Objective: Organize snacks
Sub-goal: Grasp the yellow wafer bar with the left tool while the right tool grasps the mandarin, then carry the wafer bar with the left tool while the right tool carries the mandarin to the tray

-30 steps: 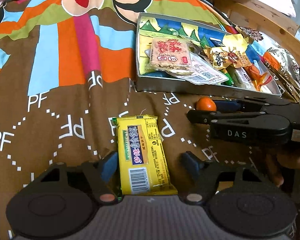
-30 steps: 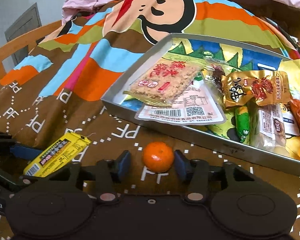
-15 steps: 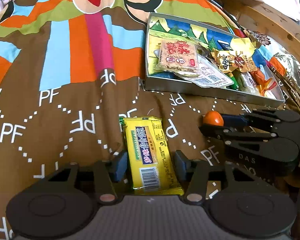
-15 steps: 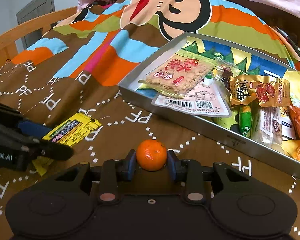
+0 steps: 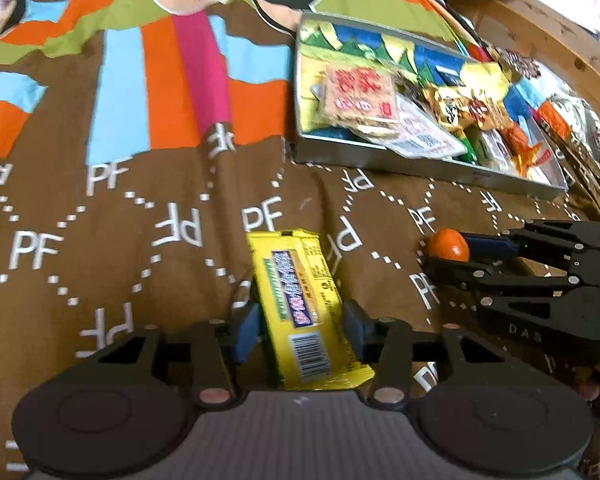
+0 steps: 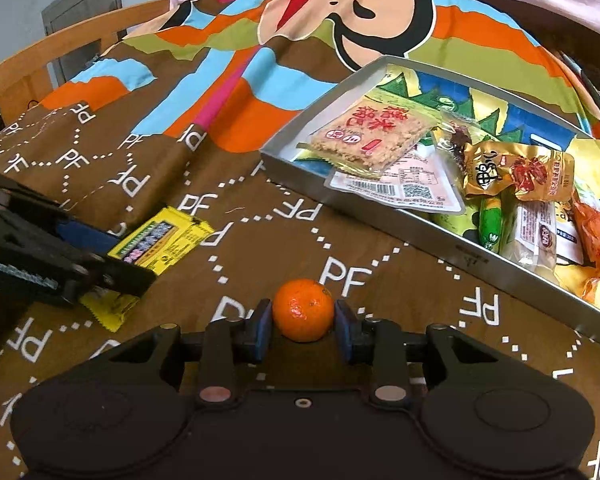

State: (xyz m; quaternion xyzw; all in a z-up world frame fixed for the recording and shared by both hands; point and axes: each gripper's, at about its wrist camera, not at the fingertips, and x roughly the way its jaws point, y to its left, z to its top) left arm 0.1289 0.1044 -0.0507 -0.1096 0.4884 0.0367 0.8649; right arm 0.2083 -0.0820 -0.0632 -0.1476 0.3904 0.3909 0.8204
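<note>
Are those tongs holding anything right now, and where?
Left tongs pinch the yellow snack bar by its long sides; right tongs squeeze the tangerine across its middle.

Yellow packet (image 5: 300, 308) lettering blurred

Both views are taken from low over the patterned bedspread (image 5: 112, 216), looking forward along each gripper's fingers toward the metal tray (image 5: 420, 164). In the left wrist view the right gripper (image 5: 446, 254) is seen side-on at right; in the right wrist view the left gripper (image 6: 112, 256) is seen at left. The tray, the yellow packet (image 6: 160, 240) and the orange (image 6: 303, 309) are shared by both.
</note>
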